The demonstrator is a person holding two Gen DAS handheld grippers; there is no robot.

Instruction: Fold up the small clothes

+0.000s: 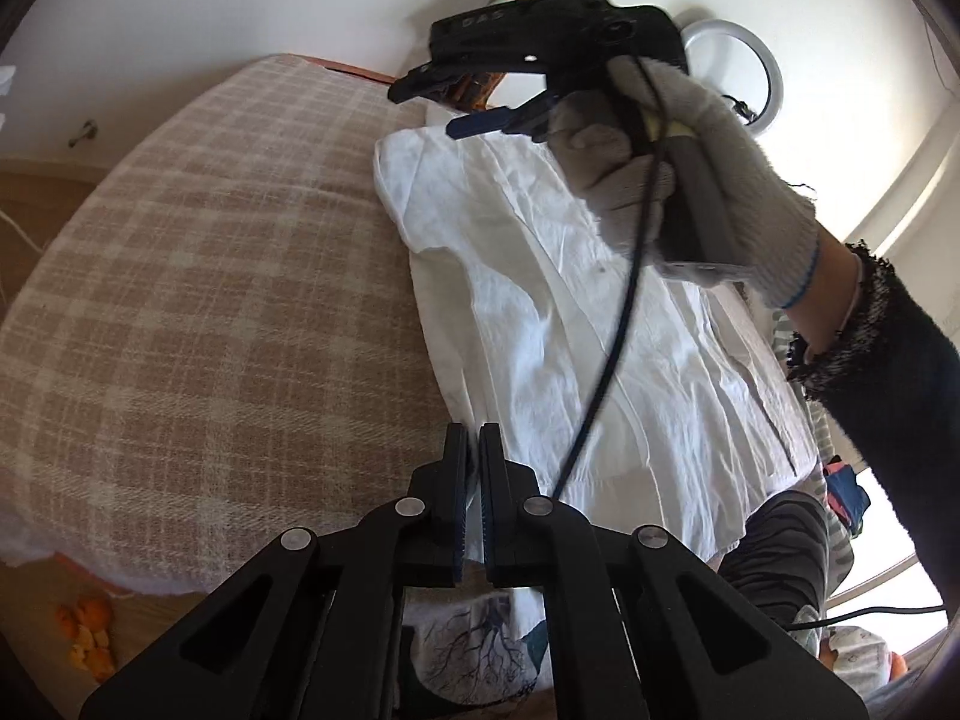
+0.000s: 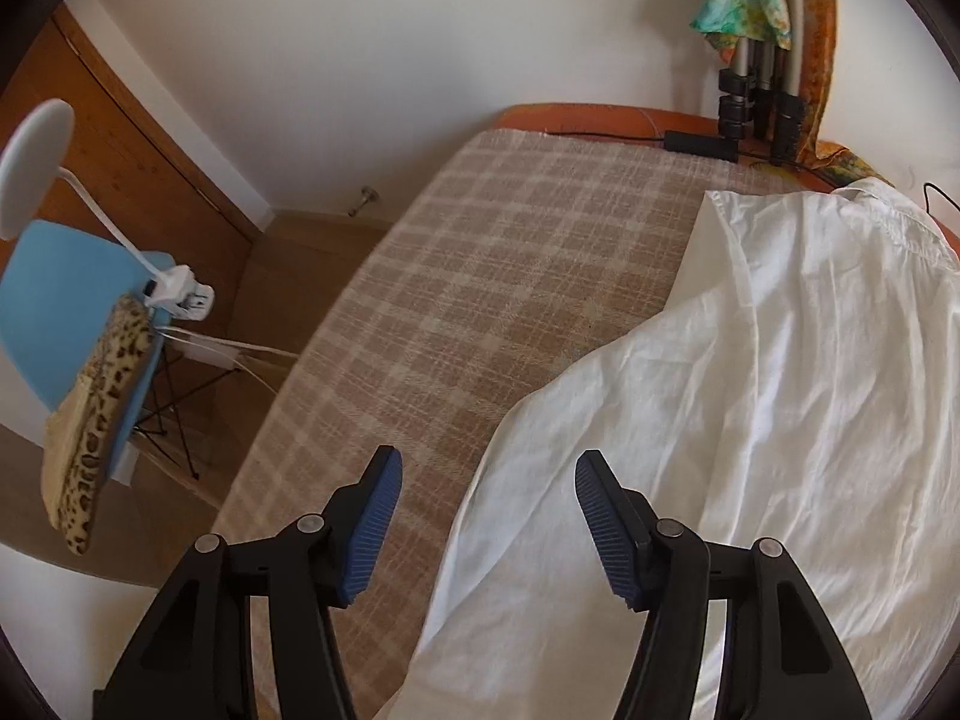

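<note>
Left tool (image 1: 474, 456): its jaws are brought together at the near hem of the white shirt (image 1: 576, 324); a thin sliver of white cloth is seen between the blue pads, so the hem appears to be pinched.
Right tool (image 2: 486, 483): its jaws are spread well apart, with nothing between the ribbed blue pads (image 2: 372, 534); it is held above the shirt's left edge, and no contact with the cloth can be made out.
Right tool, seen from the left wrist: it is carried in a grey knitted glove (image 1: 678, 180) over the far end of the shirt, and a black cable (image 1: 612, 336) hangs from it across the cloth.
White shirt: it is spread lengthwise and creased on the plaid blanket (image 1: 210, 300); its collar end is laid towards the far wall, and its near hem is at the left tool.
Edges: the shirt's left edge runs diagonally across the blanket; the table's orange rim (image 2: 600, 117) is exposed along the far side.
Open room: a broad stretch of bare blanket is left to the left of the shirt; to the right, other clothes (image 1: 780, 546) are crowded against it.
Beyond the table: a blue chair (image 2: 66, 306) with a leopard-print cloth (image 2: 96, 420) is set on the wooden floor, well apart from the shirt.
Writing: faint raised letters are seen on the right tool's black body, but they cannot be read with certainty.
</note>
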